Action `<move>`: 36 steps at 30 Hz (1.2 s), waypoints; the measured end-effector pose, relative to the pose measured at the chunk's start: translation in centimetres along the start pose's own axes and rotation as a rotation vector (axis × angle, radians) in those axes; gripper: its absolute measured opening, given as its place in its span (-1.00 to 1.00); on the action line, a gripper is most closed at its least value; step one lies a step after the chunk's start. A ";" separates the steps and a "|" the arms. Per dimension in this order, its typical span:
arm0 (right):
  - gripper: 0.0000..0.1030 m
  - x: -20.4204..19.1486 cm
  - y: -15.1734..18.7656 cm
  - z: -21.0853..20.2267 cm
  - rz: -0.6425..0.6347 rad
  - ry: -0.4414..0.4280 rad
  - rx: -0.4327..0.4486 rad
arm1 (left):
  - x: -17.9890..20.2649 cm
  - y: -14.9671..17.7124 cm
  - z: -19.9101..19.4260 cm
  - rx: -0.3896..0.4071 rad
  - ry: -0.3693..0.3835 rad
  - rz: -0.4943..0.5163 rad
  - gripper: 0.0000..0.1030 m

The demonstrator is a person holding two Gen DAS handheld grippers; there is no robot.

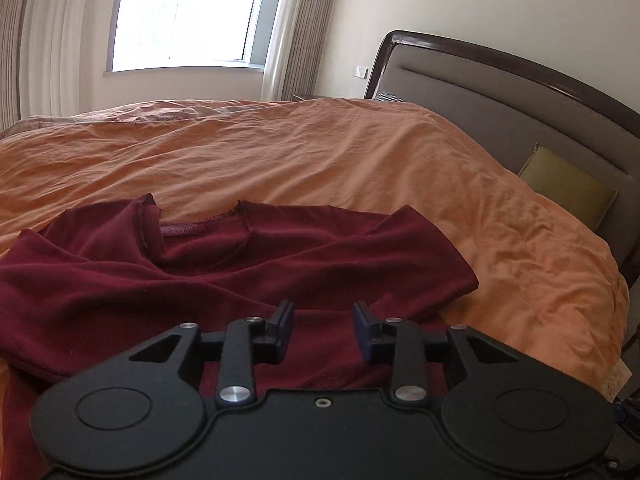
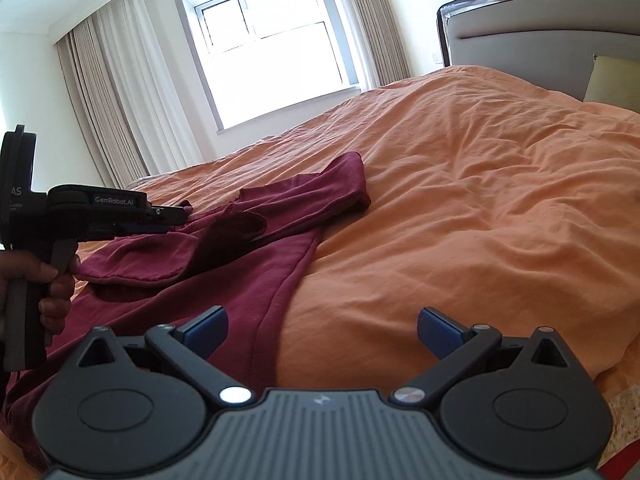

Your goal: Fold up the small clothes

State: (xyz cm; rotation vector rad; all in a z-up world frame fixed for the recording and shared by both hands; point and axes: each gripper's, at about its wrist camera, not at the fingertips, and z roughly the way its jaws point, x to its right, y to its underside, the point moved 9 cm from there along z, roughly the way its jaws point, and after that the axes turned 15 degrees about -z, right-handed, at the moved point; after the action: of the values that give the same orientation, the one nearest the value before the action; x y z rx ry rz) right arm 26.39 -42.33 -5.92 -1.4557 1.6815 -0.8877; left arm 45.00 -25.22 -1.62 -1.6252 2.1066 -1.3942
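Observation:
A dark red shirt [image 1: 248,264] lies on the orange bedspread [image 1: 320,152], neck opening and label facing away, both sleeves folded in over the body. My left gripper [image 1: 322,320] is open and empty, hovering above the shirt's lower middle. In the right wrist view the shirt [image 2: 248,256] lies to the left on the bedspread [image 2: 480,208]. My right gripper [image 2: 320,330] is wide open and empty, low over the shirt's right side edge. The left gripper [image 2: 178,210] shows there from the side, above the shirt, held by a hand.
A dark wooden headboard [image 1: 520,92] with a grey panel stands at the right, with an olive cushion [image 1: 568,186] against it. A bright window [image 1: 184,20] and curtains [image 1: 296,32] are behind the bed. The bed edge drops off at the lower right [image 2: 616,400].

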 end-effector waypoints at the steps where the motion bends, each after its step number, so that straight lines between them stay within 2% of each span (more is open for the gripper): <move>1: 1.00 -0.1 0.0 0.1 0.001 -0.006 0.002 | -0.2 0.0 -0.7 -0.003 -0.002 -0.003 0.06; 3: 1.00 -0.7 -0.1 0.5 0.002 -0.022 0.002 | -0.9 0.3 -2.0 0.012 -0.021 0.001 0.45; 6: 1.00 -1.6 -0.9 1.3 -0.025 -0.036 0.014 | -2.6 0.8 -4.0 0.026 -0.085 0.017 0.79; 8: 0.98 -2.3 -1.8 1.9 -0.049 -0.049 0.027 | -4.3 1.0 -5.6 0.044 -0.145 0.012 0.96; 11: 0.96 -3.5 -3.5 3.3 -0.103 -0.054 0.040 | -7.5 1.3 -7.7 0.060 -0.224 -0.017 0.99; 15: 0.95 -4.7 -5.6 5.5 -0.169 -0.061 0.056 | -13.8 2.1 -10.5 0.075 -0.351 -0.121 0.99; 18: 0.84 -5.6 -7.0 8.0 -0.211 -0.079 0.044 | -19.0 1.9 -11.8 0.082 -0.426 -0.206 0.99; 21: 0.54 -6.6 -7.9 10.5 -0.251 -0.094 0.014 | -23.1 0.7 -12.3 0.109 -0.468 -0.278 0.99; 24: 0.17 -7.4 -8.2 13.0 -0.284 -0.103 -0.050 | -25.6 -1.0 -12.2 0.137 -0.469 -0.325 0.99; 26: -0.10 -7.6 -8.0 14.6 -0.293 -0.098 -0.098 | -26.5 -2.1 -12.0 0.153 -0.451 -0.362 0.99; 27: -0.17 -7.5 -7.8 15.2 -0.297 -0.094 -0.123 | -26.6 -2.4 -11.9 0.160 -0.435 -0.373 0.99; 28: -0.35 -7.4 -7.7 15.6 -0.299 -0.091 -0.133 | -26.7 -2.7 -11.7 0.167 -0.422 -0.380 0.99; 29: -0.67 -7.4 -7.7 15.8 -0.299 -0.091 -0.138 | -26.6 -2.8 -11.6 0.171 -0.417 -0.385 0.99; 30: -0.84 -7.4 -7.8 15.8 -0.302 -0.094 -0.138 | -26.6 -2.9 -11.6 0.172 -0.413 -0.387 0.99; 31: -0.93 -7.5 -8.0 15.6 -0.310 -0.097 -0.128 | -26.5 -2.7 -11.3 0.170 -0.408 -0.385 0.99; 33: -0.94 -7.7 -9.0 15.1 -0.344 -0.082 -0.089 | -26.3 -2.3 -11.1 0.166 -0.406 -0.384 0.99; 36: -0.94 -8.1 -11.8 13.9 -0.416 -0.022 0.018 | -26.2 -1.6 -11.0 0.163 -0.403 -0.398 0.99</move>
State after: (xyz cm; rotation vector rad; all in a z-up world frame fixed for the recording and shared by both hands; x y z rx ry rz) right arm 44.92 -36.27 -1.95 -1.8310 1.3703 -1.0961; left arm 50.22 2.62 -4.84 -2.1176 1.4675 -1.1601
